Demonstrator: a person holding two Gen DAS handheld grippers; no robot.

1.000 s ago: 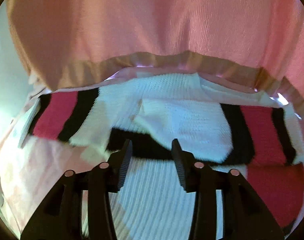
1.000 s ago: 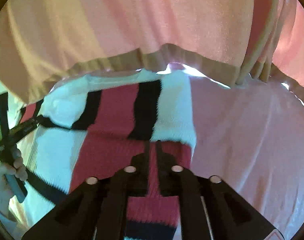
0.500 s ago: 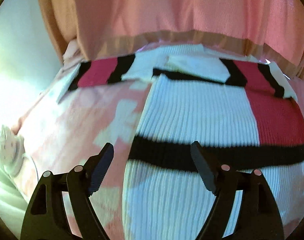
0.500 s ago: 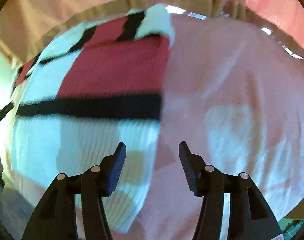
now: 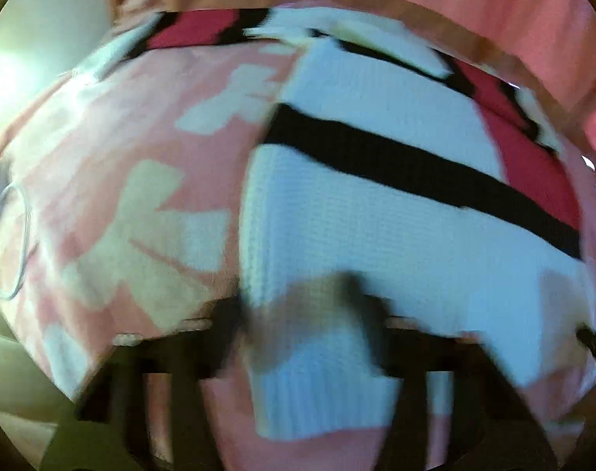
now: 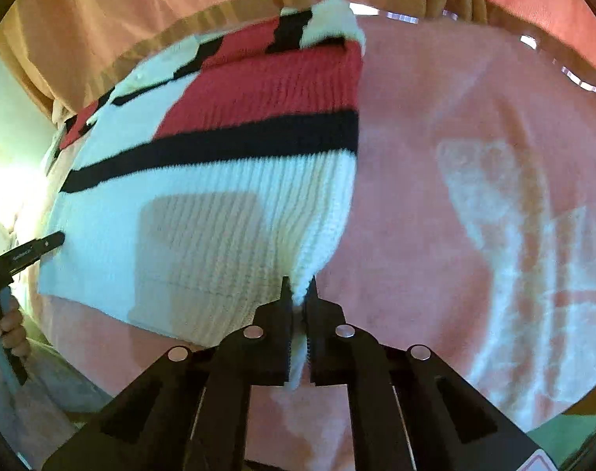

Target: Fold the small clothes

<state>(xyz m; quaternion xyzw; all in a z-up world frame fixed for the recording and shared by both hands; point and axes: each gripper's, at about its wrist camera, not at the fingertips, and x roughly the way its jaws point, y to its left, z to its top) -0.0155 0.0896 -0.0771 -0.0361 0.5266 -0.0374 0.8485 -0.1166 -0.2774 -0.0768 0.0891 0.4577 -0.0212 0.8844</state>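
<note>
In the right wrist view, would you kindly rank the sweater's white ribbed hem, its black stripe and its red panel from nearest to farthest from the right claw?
1. White ribbed hem: nearest, its corner pinched in the right claw.
2. Black stripe: mid-sweater, above the white.
3. Red panel: farthest, near the top.

sweater (image 6: 203, 212) on bedspread (image 6: 474, 196), person's top (image 6: 141, 11) behind

Black right gripper (image 6: 299, 294), silver rivets, ridged jaws.
</note>
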